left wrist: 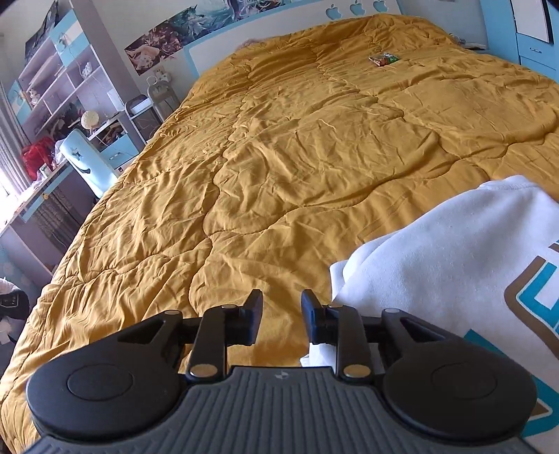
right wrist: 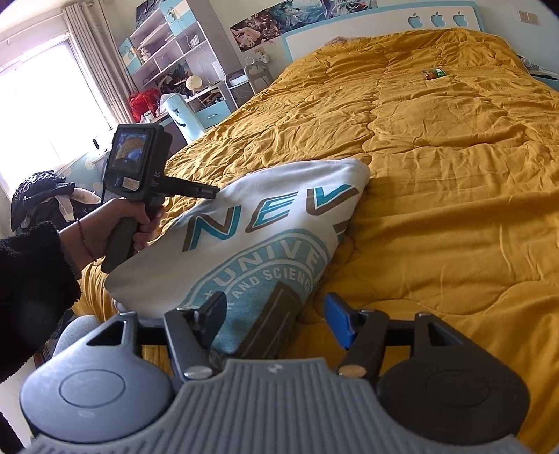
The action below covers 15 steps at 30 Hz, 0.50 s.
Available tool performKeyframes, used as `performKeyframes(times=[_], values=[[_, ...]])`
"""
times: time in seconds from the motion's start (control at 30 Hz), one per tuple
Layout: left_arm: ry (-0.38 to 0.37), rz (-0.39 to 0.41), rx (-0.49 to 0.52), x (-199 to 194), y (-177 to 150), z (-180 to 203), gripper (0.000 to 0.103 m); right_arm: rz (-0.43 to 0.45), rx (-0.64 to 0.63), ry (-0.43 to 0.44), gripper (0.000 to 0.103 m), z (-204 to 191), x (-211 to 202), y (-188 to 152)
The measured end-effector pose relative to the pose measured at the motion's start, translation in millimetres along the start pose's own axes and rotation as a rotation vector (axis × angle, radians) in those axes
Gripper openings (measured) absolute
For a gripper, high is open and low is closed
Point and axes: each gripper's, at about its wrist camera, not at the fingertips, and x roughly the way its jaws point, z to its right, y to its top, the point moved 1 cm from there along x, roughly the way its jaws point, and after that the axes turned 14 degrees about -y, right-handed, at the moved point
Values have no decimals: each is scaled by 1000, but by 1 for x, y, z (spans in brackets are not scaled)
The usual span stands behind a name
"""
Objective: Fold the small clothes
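Note:
A white sweatshirt with teal and brown lettering lies folded on the mustard quilt near the bed's front edge. My right gripper stands open around its near corner; the cloth lies between the fingers, and the blue pad stays clear of it. In the left wrist view the sweatshirt fills the lower right. My left gripper is open over bare quilt, its right finger at the garment's edge. From the right wrist view, a hand holds the left gripper at the sweatshirt's far left edge.
A small green packet lies far up the bed near the white headboard. Left of the bed stand a light-blue chair, a desk and shelves. A window with curtains is at the far left.

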Motion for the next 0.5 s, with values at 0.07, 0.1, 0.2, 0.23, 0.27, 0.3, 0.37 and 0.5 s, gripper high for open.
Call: performKeyframes(times=[0.07,0.1,0.2,0.23,0.27,0.3,0.37,0.5], values=[[-48,-26,-46,-10,-1,-8,52,0,28,-4,69,7,1,3],[-83,-49,-80,-15,-2,-13,52,-4,48,-11,70,11,1,6],[-140,-56,-165,-36,-8,-27,56,-21,104,-43,70,25,3,12],[-153,-53,-181,-43,-11,-31,58,-16,116,-53,70,29,3,13],[-167,-50,-198,-49,-13,-33,60,-12,125,-60,70,32,2,14],[-182,-52,-217,-54,-15,-36,61,-10,132,-66,71,36,2,16],[-234,-69,-276,-62,-18,-43,64,-9,140,-78,71,40,1,17],[-363,-119,-417,-73,-25,-55,65,-4,140,-91,71,41,0,21]])
